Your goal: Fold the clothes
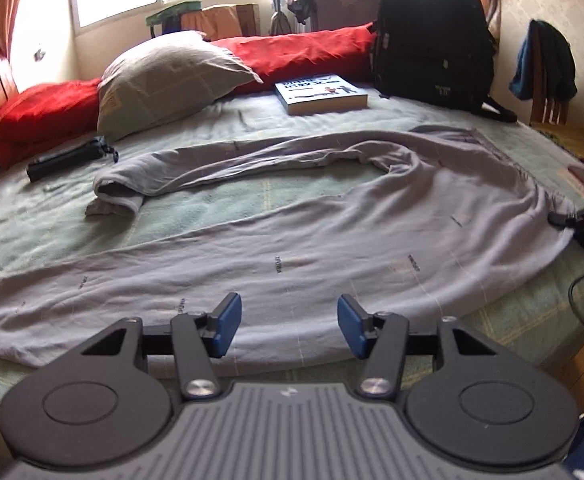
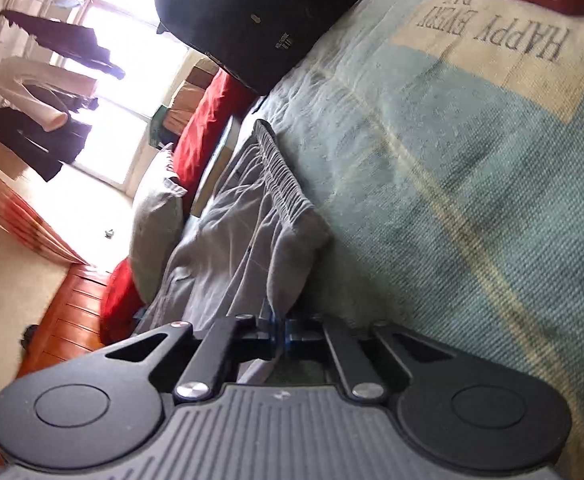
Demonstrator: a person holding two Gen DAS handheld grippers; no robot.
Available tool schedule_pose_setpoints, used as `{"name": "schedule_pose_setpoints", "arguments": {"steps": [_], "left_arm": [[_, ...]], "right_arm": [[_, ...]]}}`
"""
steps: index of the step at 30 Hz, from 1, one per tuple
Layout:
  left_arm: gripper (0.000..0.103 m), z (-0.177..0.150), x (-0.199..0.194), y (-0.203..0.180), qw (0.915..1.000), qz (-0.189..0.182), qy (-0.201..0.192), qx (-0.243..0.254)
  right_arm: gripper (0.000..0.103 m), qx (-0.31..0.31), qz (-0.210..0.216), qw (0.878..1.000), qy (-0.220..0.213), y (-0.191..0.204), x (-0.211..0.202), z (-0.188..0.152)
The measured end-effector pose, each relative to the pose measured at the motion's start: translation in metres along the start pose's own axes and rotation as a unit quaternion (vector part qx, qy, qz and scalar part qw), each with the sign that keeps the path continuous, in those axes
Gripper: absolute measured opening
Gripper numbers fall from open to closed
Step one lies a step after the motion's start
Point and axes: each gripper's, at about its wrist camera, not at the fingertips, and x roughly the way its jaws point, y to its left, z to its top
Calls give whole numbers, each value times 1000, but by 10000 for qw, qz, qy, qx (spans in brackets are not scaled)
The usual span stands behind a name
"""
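Grey sweatpants (image 1: 331,240) lie spread across the green bedcover (image 1: 232,196), legs running left and waistband at the right. My left gripper (image 1: 288,314) hovers open over the near leg's front edge, with nothing between its blue pads (image 1: 228,320). At the right edge of the left wrist view, my right gripper (image 1: 561,220) pinches the waistband corner. In the right wrist view the sweatpants (image 2: 232,248) bunch up toward my right gripper (image 2: 282,334), whose jaws are shut on the corner of the elastic waistband (image 2: 284,184).
A grey pillow (image 1: 164,76), red bolsters (image 1: 299,52), a book (image 1: 319,94) and a black backpack (image 1: 431,36) line the far side of the bed. A black folded object (image 1: 68,158) lies at left. A wooden chair (image 1: 547,80) with draped clothes stands right; a cable (image 1: 579,300) hangs nearby.
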Motion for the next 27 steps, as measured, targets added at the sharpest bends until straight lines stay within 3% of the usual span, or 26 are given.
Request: {"name": "schedule_pose_setpoints", "arguments": {"steps": [11, 14, 16, 18, 20, 24, 27], "left_arm": [[59, -7, 0, -10, 9999, -15, 83, 134], [60, -4, 1, -3, 9998, 123, 105, 131], [64, 0, 6, 8, 9994, 256, 120, 184], [65, 4, 12, 19, 9988, 395, 132, 256], [65, 10, 23, 32, 9972, 641, 182, 335], [64, 13, 45, 65, 9951, 878, 305, 321], [65, 1, 51, 89, 9962, 713, 496, -43]], "right_arm": [[4, -271, -523, 9983, 9, 12, -31, -5], [16, -701, -956, 9929, -116, 34, -48, -5], [28, -1308, -1220, 9833, -330, 61, -60, -6], [63, -1856, -1270, 9732, -489, 90, -58, -6], [76, -2415, -1125, 9633, -333, 119, -41, -9], [76, -3579, -1094, 9271, 176, 164, 22, -36], [76, -4132, -1238, 9003, 575, 175, 70, -62]]}}
